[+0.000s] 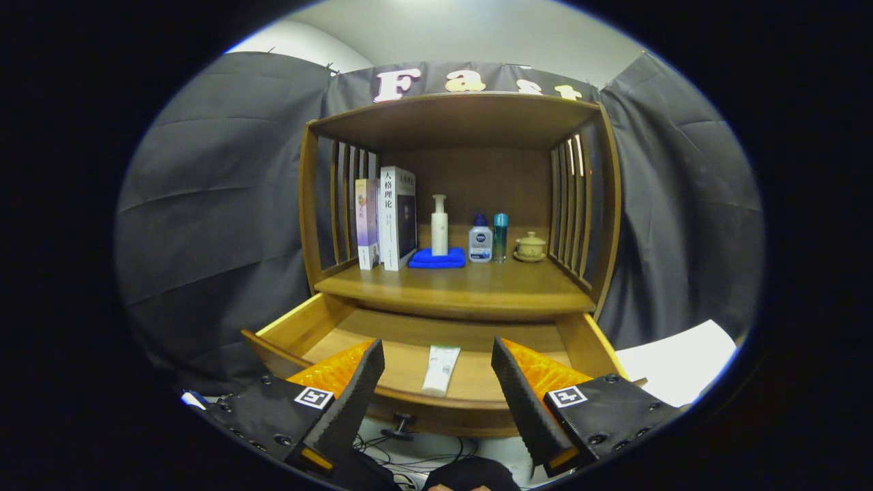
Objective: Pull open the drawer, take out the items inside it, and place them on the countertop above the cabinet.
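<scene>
The wooden drawer [300, 326] of the cabinet stands pulled out below the countertop [464, 290]. A white tube [440, 369] lies flat on the drawer floor, near the front wall and lengthwise toward me. My gripper [436, 372] is open, held above the drawer's front edge, with the tube seen in the gap between the two fingers and nothing touched. The drawer's small dark knob [400, 425] shows under the front wall, between the fingers.
On the countertop, at the back, stand two books [389, 218], a white pump bottle [439, 226] on a folded blue cloth [438, 258], a small blue-capped bottle [480, 240], a teal bottle [500, 236] and a lidded cup [530, 247]. Slatted side walls flank it. White sheet [675, 365] lies right.
</scene>
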Demonstrator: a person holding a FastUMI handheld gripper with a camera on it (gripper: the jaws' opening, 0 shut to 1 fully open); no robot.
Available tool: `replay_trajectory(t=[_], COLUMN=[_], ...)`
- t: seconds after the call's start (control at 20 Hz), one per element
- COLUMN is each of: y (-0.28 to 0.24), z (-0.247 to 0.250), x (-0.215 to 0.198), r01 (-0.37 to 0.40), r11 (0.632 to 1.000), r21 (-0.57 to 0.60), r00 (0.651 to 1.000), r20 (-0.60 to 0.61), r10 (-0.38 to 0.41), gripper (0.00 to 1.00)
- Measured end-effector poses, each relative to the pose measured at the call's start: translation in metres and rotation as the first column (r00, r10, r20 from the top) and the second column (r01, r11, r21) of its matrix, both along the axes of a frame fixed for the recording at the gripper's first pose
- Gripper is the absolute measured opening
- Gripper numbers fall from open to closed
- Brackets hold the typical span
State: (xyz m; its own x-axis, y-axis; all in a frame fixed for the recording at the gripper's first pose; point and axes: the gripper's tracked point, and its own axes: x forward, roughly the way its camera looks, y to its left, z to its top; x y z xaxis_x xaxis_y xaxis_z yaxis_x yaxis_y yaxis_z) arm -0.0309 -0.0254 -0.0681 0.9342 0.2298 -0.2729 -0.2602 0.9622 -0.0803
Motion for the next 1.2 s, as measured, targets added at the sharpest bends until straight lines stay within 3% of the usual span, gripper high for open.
replay_trajectory(t=[0.25, 0.6, 0.85, 1.0, 1.2], y=[0.015, 0.041, 0.050, 0.046, 0.041], z=[0.024, -0.030, -0.099, -0.121, -0.151], x=[0.041, 0.093, 0.102, 0.110, 0.109], r01=[-0.051, -0.124, -0.165, -0.159, -0.195], r11=[0.993, 0.978, 0.976, 0.970, 0.957], r21=[-0.107, -0.170, -0.144, -0.181, -0.215], r00=[0.999, 0.966, 0.863, 0.827, 0.752], r20=[-0.009, -0.247, -0.500, -0.562, -0.659], r10=[0.051, 0.079, 0.072, 0.031, 0.006], gripper=[0.99, 1.00, 0.99, 0.99, 1.00])
